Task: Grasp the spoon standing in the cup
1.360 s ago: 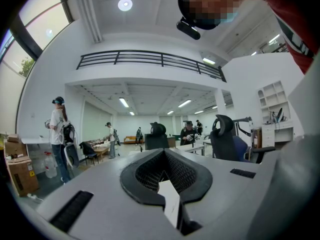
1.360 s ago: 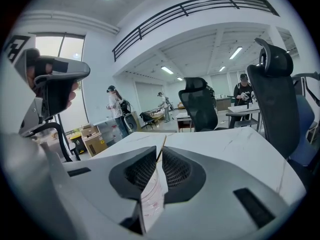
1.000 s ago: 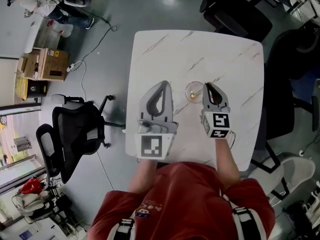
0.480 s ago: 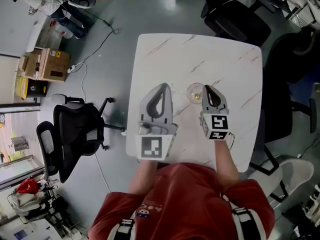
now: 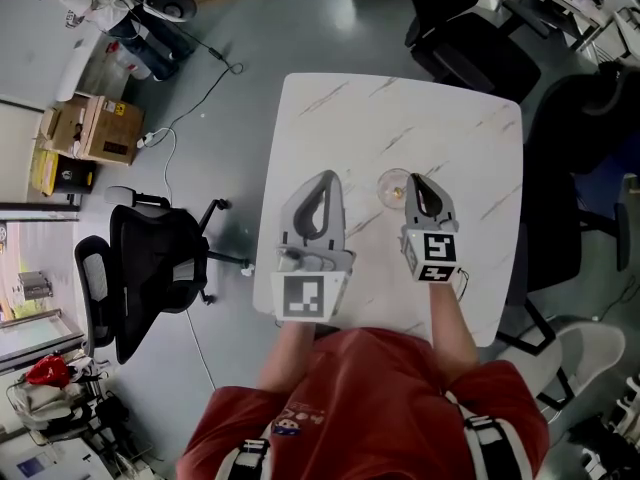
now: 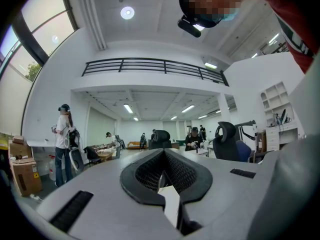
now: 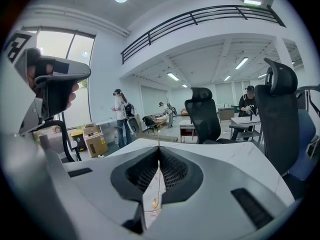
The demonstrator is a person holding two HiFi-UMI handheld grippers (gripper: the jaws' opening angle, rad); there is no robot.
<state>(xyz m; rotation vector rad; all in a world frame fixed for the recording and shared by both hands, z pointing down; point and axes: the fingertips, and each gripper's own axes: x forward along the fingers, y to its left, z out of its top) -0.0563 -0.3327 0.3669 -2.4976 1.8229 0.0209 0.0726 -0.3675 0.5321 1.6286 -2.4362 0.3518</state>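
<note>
Two jaws of right gripper pressed together on thin handle of spoon | spoon stands in clear cup, just beside jaw tips | cup on white table | left gripper closed, empty, apart from cup

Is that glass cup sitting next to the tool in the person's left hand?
No, the cup stands on the table at the tip of the right gripper, with a gap to the left gripper.
</note>
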